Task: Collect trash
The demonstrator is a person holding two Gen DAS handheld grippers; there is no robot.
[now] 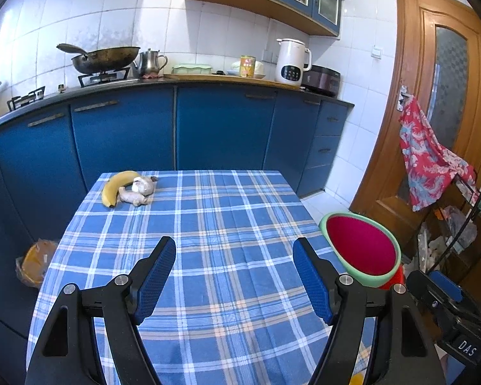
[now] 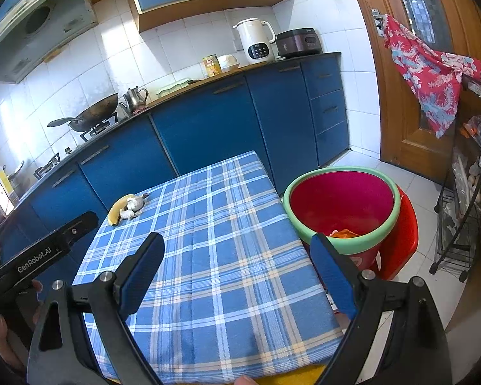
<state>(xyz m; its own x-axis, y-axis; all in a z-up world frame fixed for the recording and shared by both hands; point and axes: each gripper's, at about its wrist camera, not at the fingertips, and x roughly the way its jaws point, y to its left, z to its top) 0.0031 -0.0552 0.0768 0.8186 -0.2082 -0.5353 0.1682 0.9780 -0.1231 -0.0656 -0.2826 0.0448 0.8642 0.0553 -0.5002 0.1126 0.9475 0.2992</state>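
A banana (image 1: 115,186), a garlic bulb (image 1: 143,184) and a piece of ginger (image 1: 132,197) lie together at the far left corner of the blue plaid table (image 1: 208,240); they also show in the right wrist view, the banana (image 2: 118,210) leftmost. A pink bin with a green rim (image 2: 340,205) stands off the table's right edge, with something orange (image 2: 343,233) inside; it also shows in the left wrist view (image 1: 362,247). My left gripper (image 1: 234,252) is open and empty above the near table. My right gripper (image 2: 237,247) is open and empty near the bin.
Blue kitchen cabinets (image 1: 176,128) run behind the table, with a wok (image 1: 102,59), a kettle (image 1: 291,61) and a cooker on the counter. A red stool (image 2: 404,234) stands under the bin. A wooden door (image 1: 433,96) with a hanging cloth and a wire rack (image 2: 465,208) are at right.
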